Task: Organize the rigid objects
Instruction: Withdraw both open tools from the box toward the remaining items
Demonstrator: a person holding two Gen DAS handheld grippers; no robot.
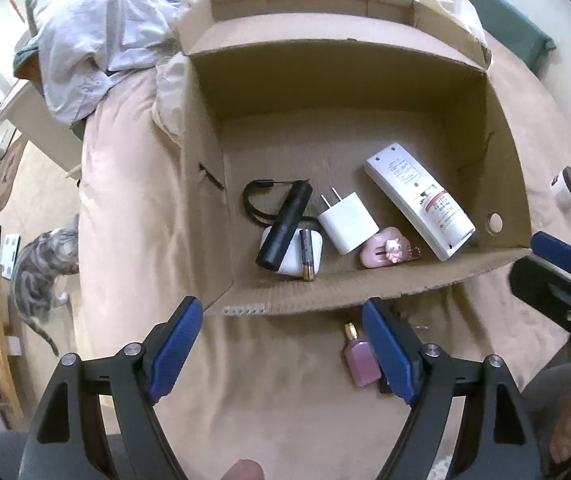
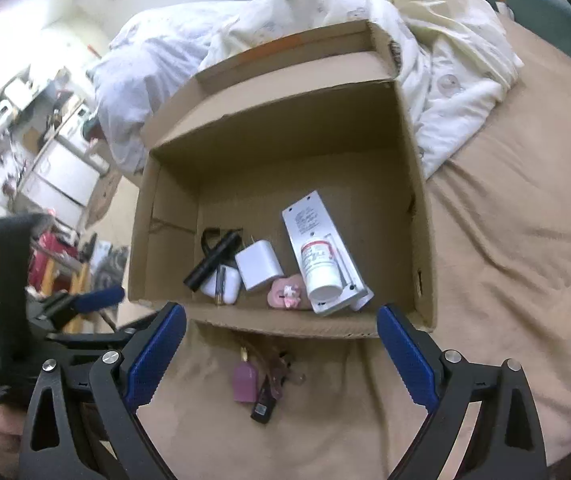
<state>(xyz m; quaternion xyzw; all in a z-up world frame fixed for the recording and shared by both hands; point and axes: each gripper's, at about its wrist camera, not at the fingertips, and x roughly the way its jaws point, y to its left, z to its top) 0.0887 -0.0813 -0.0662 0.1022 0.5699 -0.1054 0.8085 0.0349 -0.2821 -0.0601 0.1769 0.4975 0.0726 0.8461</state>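
Note:
An open cardboard box sits on a tan bed cover. Inside lie a black flashlight, a white charger plug, a white earbud case with a battery on it, a pink toy, a white remote and a white bottle. A pink perfume bottle lies outside, in front of the box. My left gripper is open just left of it. My right gripper is open above it.
A black key fob lies beside the perfume bottle. A small white jar with a brown lid stands right of the box. Rumpled bedding lies behind the box. A grey tabby cat is on the floor left of the bed.

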